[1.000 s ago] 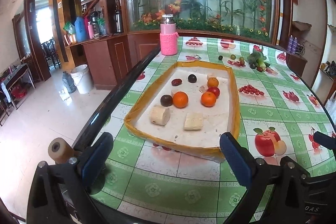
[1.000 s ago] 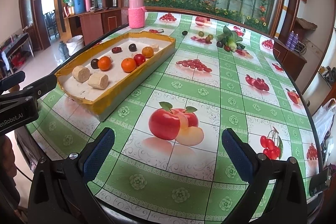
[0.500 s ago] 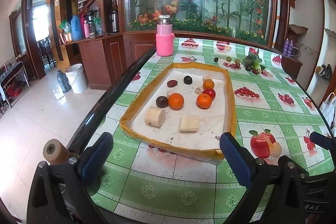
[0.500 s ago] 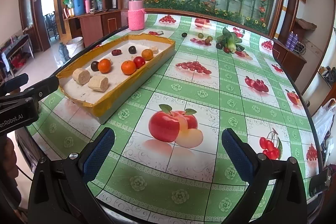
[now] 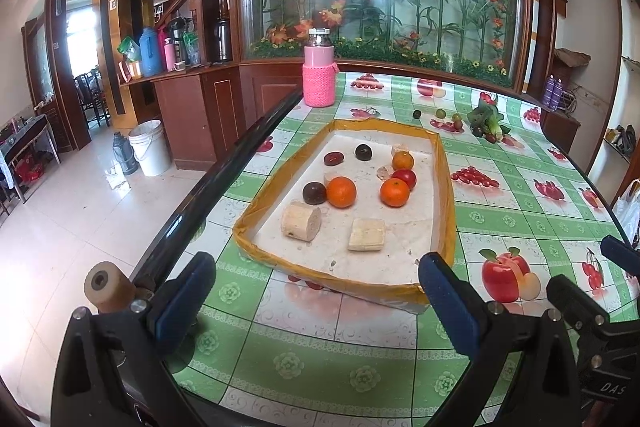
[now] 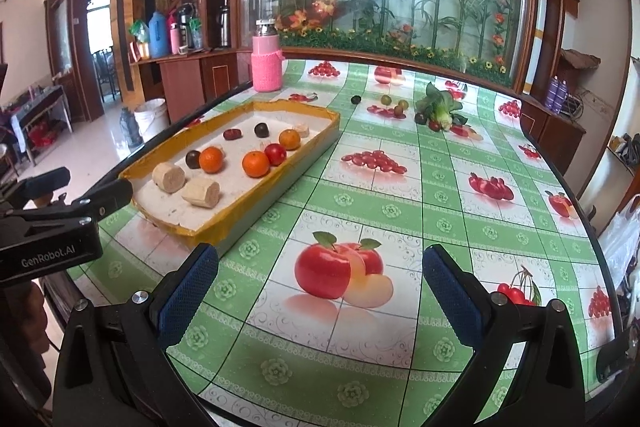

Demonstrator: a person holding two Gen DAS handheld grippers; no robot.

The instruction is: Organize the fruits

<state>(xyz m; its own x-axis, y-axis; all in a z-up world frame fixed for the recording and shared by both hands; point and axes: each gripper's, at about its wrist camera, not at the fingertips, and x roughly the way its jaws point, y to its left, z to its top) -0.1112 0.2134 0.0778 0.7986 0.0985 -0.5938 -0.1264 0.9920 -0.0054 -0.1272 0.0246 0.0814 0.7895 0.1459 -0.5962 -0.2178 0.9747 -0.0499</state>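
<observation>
A shallow white tray with a yellow taped rim [image 5: 447, 195] [image 6: 256, 205] lies on the table. In it are oranges [image 5: 341, 191] [image 6: 256, 163], a red fruit [image 5: 405, 177], dark plums [image 5: 314, 193] and two pale cut pieces [image 5: 301, 221] [image 6: 201, 191]. Several loose small fruits [image 6: 386, 100] and a leafy green vegetable [image 6: 439, 107] lie at the far side. My left gripper [image 5: 316, 291] is open and empty, just short of the tray's near edge. My right gripper [image 6: 320, 287] is open and empty over the printed apple, right of the tray.
The table wears a green checked fruit-print cloth [image 6: 400, 211]; its dark left edge [image 5: 208, 187] drops to a tiled floor. A pink bottle in a knitted sleeve [image 5: 319, 75] stands at the far left. The left gripper's body [image 6: 52, 227] shows left in the right wrist view.
The left gripper has shifted a little, so the tray sits slightly left and nearer in its view. The right gripper has barely moved. Both stay open.
</observation>
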